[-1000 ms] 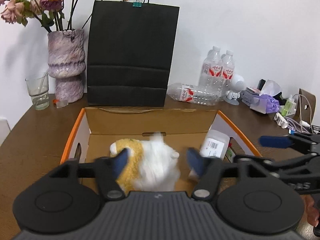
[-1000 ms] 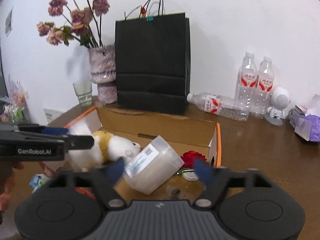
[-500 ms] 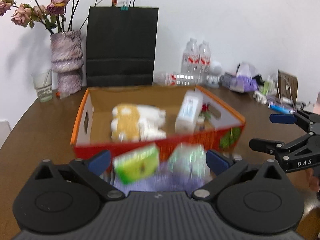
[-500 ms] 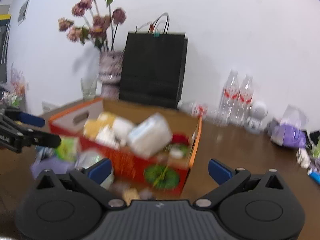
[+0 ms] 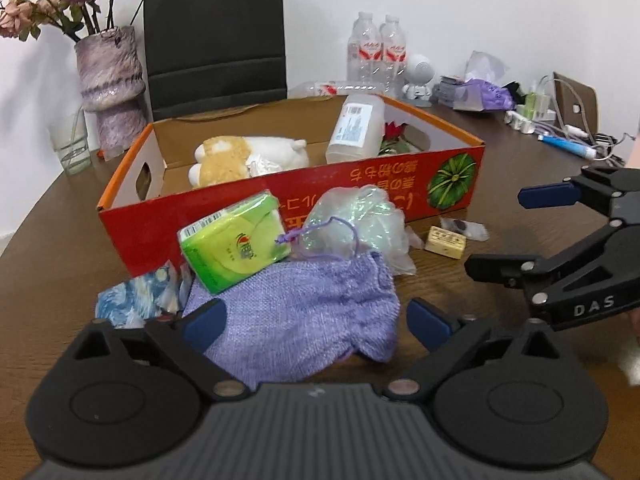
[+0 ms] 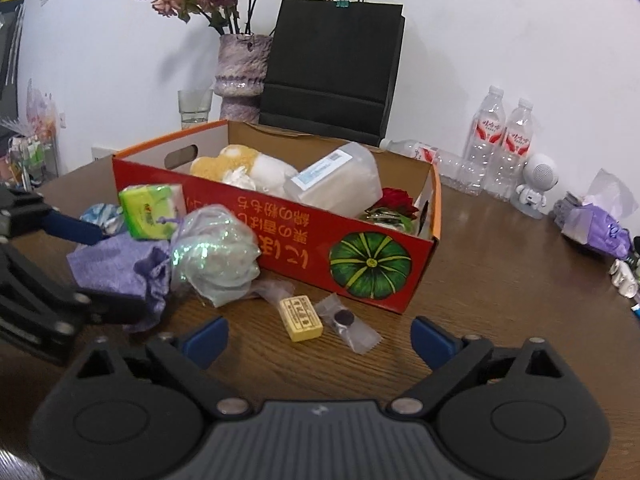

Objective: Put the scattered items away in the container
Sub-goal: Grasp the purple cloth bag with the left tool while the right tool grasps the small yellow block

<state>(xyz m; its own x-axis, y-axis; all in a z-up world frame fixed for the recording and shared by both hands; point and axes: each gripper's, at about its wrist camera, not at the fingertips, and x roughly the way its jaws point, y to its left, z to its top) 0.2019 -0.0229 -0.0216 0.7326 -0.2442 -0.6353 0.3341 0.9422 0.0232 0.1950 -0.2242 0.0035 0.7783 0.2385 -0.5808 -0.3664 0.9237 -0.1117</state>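
Observation:
The red and orange cardboard box (image 5: pixel 224 216) (image 6: pixel 288 240) holds a plush toy (image 5: pixel 240 156), a plastic jar (image 5: pixel 356 128) and a red rose (image 6: pixel 396 202). In front of it lie a purple pouch (image 5: pixel 304 320), a green tissue pack (image 5: pixel 236 244), a shiny bag (image 5: pixel 352 224), a blue patterned packet (image 5: pixel 136 300), a tan block (image 6: pixel 301 323) and a clear sachet (image 6: pixel 347 320). My left gripper (image 5: pixel 316 320) straddles the pouch, jaws wide and closing, pads not pressing it. My right gripper (image 6: pixel 319 338) hovers just short of the block and sachet, jaws wide and closing, nothing gripped.
Behind the box stand a black paper bag (image 6: pixel 332 76), a vase of dried roses (image 5: pixel 108 84), a glass (image 5: pixel 74 144) and water bottles (image 6: pixel 504 148). A small white robot figure (image 6: pixel 534 184), purple packaging and cables crowd the table's right side.
Both grippers have drawn back out of the box and come down before its front wall. The plush toy and the jar stay inside. Both sets of jaws stand wider than a second ago.

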